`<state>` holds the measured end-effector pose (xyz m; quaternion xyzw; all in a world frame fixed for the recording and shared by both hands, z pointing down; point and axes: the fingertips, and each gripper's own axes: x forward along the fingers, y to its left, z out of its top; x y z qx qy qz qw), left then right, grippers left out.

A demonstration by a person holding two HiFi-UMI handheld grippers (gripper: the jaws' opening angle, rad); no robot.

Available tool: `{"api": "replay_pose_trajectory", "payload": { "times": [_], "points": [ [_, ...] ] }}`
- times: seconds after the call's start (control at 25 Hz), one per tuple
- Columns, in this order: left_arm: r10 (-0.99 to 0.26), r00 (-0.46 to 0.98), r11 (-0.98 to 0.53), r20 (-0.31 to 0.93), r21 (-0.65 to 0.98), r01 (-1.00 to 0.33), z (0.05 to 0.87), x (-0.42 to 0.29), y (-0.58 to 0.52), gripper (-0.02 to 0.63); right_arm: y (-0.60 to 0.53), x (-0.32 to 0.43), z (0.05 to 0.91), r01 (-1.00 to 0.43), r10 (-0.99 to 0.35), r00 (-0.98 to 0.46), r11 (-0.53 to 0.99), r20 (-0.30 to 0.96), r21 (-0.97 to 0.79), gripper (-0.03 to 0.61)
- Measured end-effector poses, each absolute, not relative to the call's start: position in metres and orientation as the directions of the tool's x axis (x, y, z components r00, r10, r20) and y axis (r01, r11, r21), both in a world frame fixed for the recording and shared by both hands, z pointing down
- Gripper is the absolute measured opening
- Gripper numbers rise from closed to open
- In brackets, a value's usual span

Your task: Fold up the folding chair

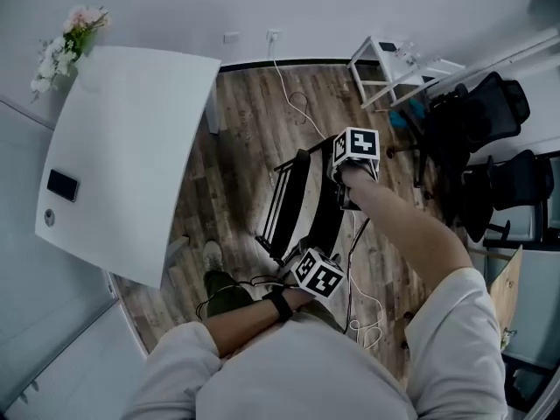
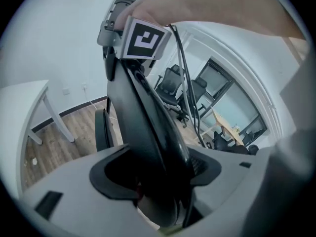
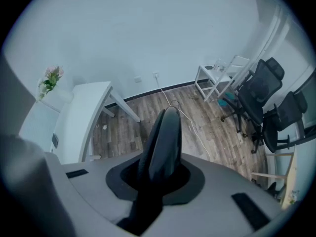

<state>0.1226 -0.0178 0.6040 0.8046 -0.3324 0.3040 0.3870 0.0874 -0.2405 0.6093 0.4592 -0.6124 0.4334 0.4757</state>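
Note:
The black folding chair (image 1: 293, 195) stands on edge over the wooden floor, its seat and back close together. My left gripper (image 1: 302, 259) is at its near end, below the marker cube, with the jaws closed on the chair's thick black edge (image 2: 148, 132). At the far top end my right gripper (image 1: 346, 189) points steeply down, shut on a rounded black chair part (image 3: 165, 142). The right gripper's marker cube (image 2: 143, 37) shows at the top of the left gripper view. Both sets of pads are hidden by the chair.
A white table (image 1: 131, 147) stands to the left, with flowers (image 1: 70, 38) beyond it. Black office chairs (image 1: 490, 121) and a white rack (image 1: 394, 64) stand at the right. A white cable (image 1: 293, 94) lies across the floor. A person's shoe (image 1: 213, 256) is close to the chair.

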Motion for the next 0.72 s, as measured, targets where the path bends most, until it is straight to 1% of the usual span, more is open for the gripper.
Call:
{"api": "replay_pose_trajectory", "payload": {
  "times": [0.44,0.72],
  "points": [
    [-0.358,0.512,-0.411,0.781,0.361,-0.837,0.607,-0.050,-0.039,0.276,-0.258,-0.096,0.608,-0.950,-0.145,-0.212,0.262,0.967,-0.169,0.078],
    [-0.368,0.489,-0.404,0.791,0.338,-0.850,0.607,-0.118,-0.049,0.276,-0.267,-0.165,0.607,-0.944,-0.140,-0.234,0.271,0.962,-0.190,0.078]
  ]
}}
